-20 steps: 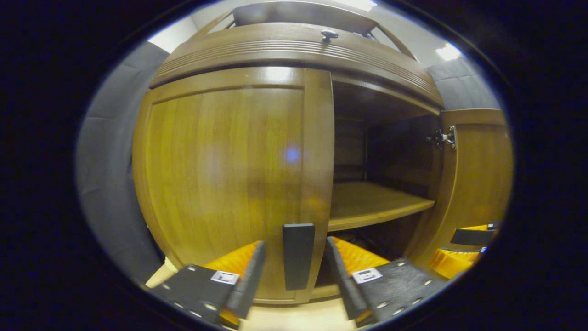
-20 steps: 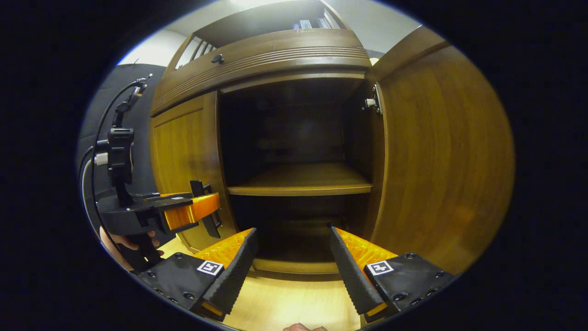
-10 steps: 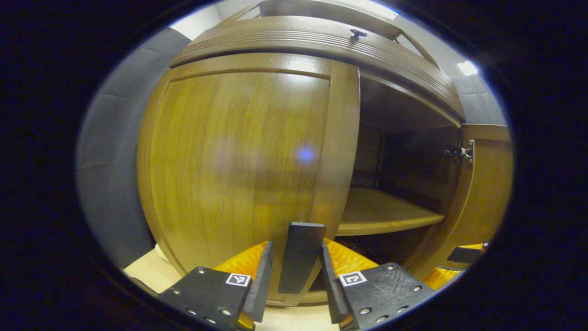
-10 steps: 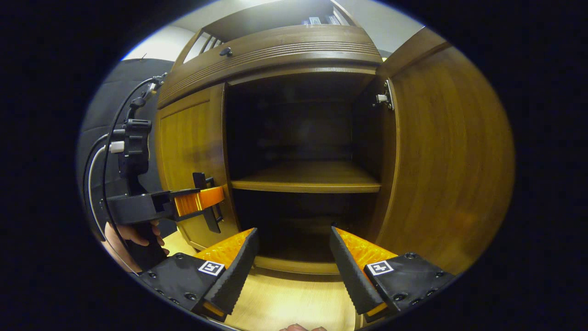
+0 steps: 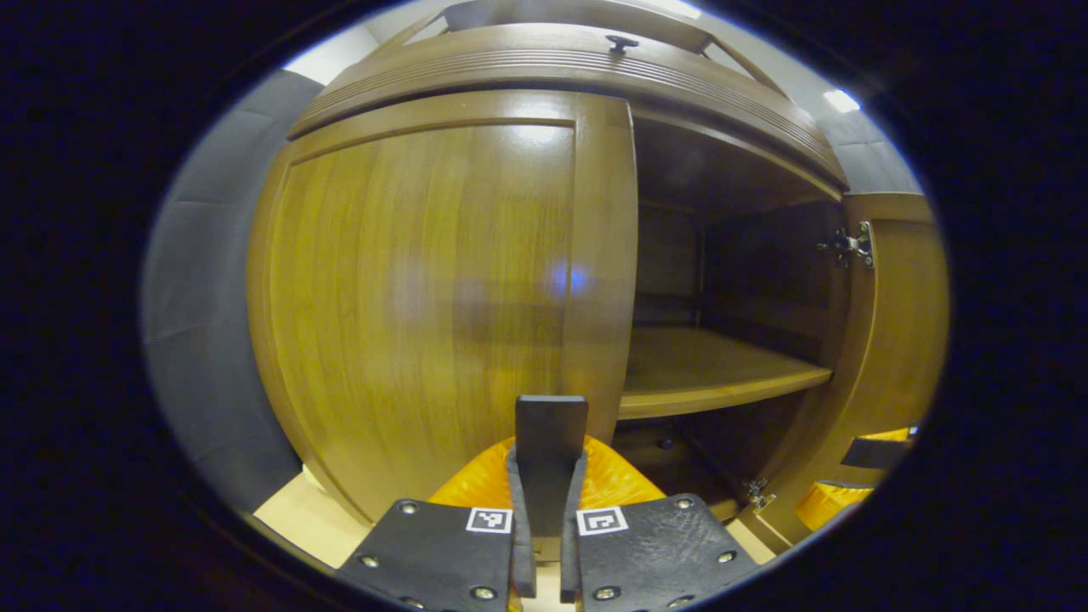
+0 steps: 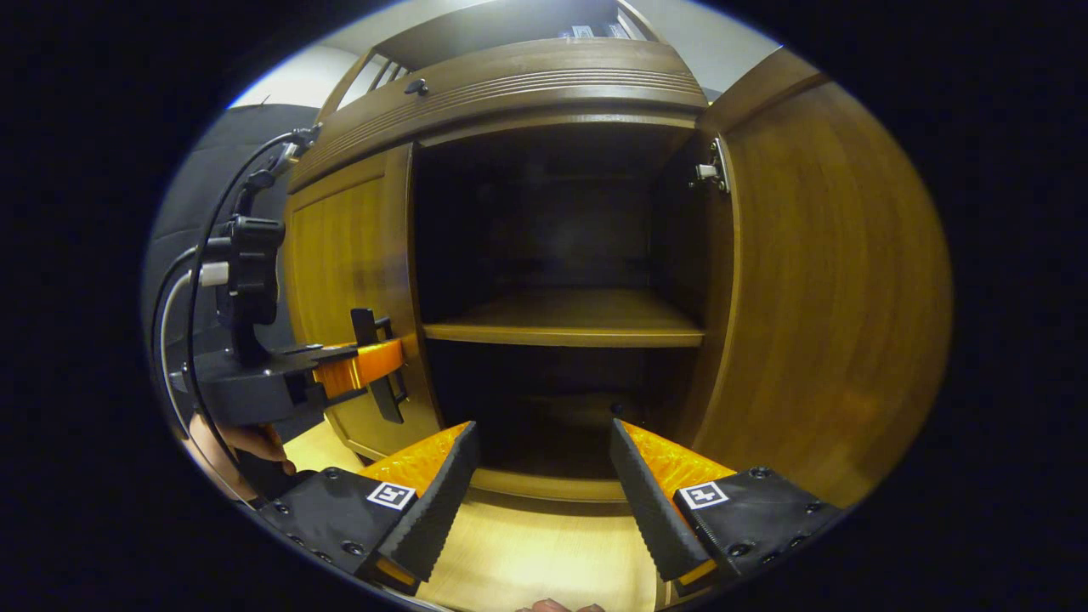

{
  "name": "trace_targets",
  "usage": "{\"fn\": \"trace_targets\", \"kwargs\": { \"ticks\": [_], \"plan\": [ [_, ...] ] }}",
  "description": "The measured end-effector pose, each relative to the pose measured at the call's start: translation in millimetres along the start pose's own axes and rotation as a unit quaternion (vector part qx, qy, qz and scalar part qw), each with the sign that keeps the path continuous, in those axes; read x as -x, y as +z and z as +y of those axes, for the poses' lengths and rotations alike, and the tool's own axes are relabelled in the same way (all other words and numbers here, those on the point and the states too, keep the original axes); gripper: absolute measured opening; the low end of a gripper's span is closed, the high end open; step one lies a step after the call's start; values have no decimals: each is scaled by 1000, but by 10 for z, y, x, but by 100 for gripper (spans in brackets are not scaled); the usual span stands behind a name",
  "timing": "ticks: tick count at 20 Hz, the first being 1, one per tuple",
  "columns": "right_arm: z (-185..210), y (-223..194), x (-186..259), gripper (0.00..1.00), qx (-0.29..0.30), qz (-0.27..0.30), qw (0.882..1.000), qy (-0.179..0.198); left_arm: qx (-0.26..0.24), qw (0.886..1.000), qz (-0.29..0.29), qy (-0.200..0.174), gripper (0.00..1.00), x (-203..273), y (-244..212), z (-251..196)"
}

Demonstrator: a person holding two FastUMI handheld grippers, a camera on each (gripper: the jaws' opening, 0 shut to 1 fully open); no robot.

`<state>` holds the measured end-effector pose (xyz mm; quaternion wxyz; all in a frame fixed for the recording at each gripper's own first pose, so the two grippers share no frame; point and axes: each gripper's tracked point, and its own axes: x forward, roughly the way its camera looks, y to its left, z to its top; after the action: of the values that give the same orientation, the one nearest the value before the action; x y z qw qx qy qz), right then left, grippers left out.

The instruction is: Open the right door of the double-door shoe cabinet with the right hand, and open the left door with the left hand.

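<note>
Fingers (image 5: 520, 510) of left gripper (image 5: 544, 501) clamped on dark flat handle (image 5: 551, 459) of left door (image 5: 425, 280), one each side, gripped low on the slab. Grip probably taken there because the handle sits at the door's free edge, far from the hinges, giving the easiest swing outward. Left door shut or very nearly so, flush under the top moulding (image 5: 561, 72).

Right gripper (image 6: 544, 484) parked low before the open compartment, jaws wide apart, holding nothing. Judged done with its share: right door (image 6: 824, 289) swung fully out, inner face toward the camera, metal hinge (image 6: 710, 172) bared at the upper corner. Kept back, likely to leave the other door room to swing.

Farther left in right gripper view: left gripper (image 6: 374, 374) side-on at the handle, hand (image 6: 242, 442) on its grip below, cable (image 6: 191, 280) looping up behind.

Cabinet (image 6: 510, 76): brown wood, glossy varnish, vertical grain, ribbed moulding across the top with a small dark knob (image 5: 621, 41). Plain flat shelf (image 6: 565, 319) across the dark interior; no shoes made out. Pale wooden floor (image 6: 527, 552) underneath. Finger faces ridged, saw-toothed in profile.

Remaining: pull left door open.
</note>
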<state>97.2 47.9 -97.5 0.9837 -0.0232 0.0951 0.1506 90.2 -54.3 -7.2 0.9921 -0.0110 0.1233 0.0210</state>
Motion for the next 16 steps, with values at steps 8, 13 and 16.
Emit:
{"fn": "trace_targets", "kwargs": {
  "ticks": [8, 13, 16],
  "plan": [
    [82, 6, 181, 97, -8, -3, 1000, -8, -2, 1000, -3, -9, 6, 69, -2, -5],
    [221, -45, 420, 94, -1, -5, 1000, -12, -4, 999, -4, -31, 6, 41, -22, -46],
    [321, -109, 596, 94, 3, -1, 1000, -14, -2, 1000, -3, -29, 6, 54, -24, -42]
  ]
}}
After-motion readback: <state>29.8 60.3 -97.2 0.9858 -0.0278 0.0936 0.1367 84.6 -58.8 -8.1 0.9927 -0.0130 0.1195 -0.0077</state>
